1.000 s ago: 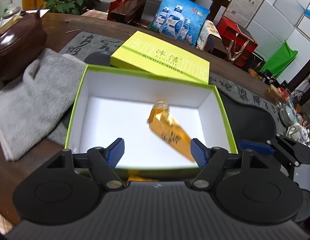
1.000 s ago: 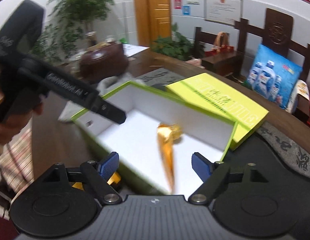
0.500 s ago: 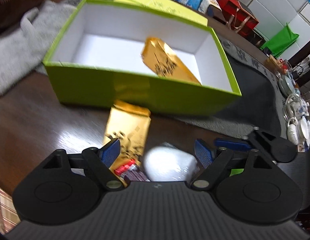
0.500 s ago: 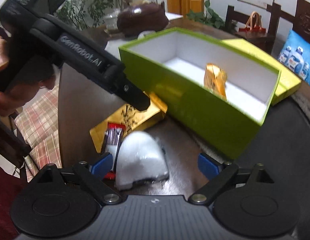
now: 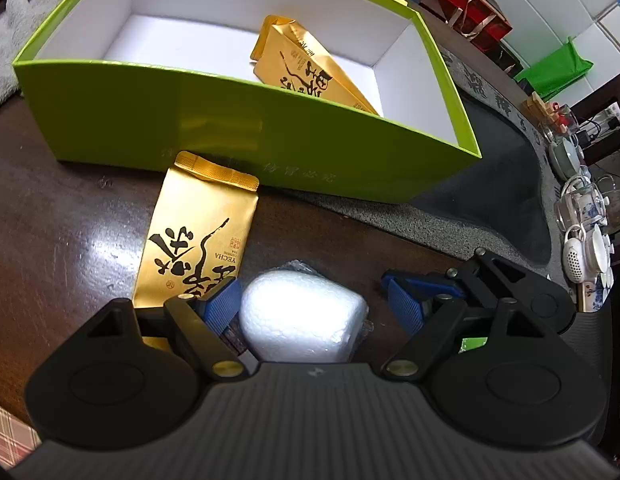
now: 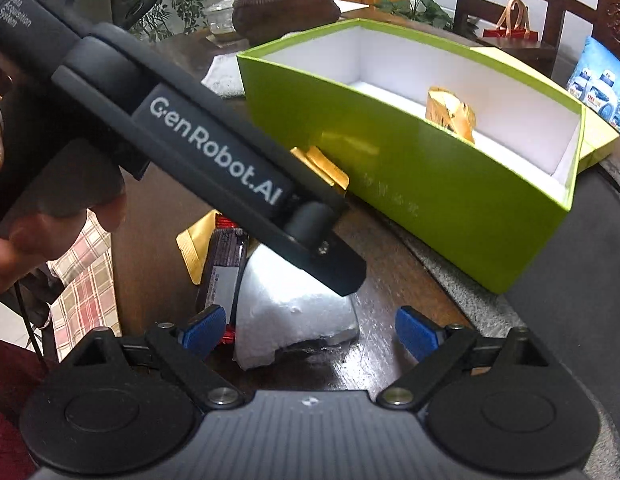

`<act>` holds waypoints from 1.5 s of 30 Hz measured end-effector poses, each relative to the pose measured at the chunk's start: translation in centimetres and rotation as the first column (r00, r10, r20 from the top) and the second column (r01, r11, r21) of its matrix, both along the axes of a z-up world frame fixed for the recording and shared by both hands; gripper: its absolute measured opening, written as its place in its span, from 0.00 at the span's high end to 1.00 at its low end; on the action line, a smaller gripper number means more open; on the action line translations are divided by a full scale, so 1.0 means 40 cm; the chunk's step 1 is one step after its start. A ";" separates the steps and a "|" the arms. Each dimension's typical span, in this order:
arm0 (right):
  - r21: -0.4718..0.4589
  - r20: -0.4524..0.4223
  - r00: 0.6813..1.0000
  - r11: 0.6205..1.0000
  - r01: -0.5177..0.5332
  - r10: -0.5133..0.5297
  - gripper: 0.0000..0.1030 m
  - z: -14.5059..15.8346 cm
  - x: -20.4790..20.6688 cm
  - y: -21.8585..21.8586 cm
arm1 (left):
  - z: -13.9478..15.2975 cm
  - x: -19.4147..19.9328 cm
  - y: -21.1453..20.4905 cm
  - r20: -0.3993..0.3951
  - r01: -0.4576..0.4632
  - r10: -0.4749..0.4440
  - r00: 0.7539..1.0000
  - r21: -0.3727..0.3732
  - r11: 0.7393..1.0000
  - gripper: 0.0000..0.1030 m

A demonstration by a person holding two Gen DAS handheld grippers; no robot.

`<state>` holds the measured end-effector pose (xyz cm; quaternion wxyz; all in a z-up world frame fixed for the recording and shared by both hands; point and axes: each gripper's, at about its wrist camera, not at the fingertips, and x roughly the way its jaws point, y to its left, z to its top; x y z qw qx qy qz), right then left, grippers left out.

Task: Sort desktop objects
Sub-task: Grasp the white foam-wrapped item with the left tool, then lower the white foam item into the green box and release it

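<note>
Foam block [image 5: 302, 316] between spread fingers of left gripper [image 5: 313, 306], untouched.

The left gripper [image 6: 337, 264] body hides most of the gold tea packet [image 6: 323, 170] and part of the foam block [image 6: 286, 312].

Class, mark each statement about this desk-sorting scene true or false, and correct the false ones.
1. One gold foil tea packet lies inside the open green cardboard box. True.
2. The white foam block is inside the box. False: it sits on the dark wooden table.
3. The left gripper is open. True.
4. The right gripper is shut on a packet. False: it is open, holding nothing.
</note>
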<state>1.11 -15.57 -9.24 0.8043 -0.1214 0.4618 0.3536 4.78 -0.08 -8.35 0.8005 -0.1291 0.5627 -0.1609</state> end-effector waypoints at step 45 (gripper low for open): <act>-0.044 -0.006 0.999 0.998 0.041 -0.042 0.22 0.013 -0.065 -0.022 | -0.033 0.020 -0.036 -0.063 0.054 -0.056 0.996 -0.034 0.998 0.23</act>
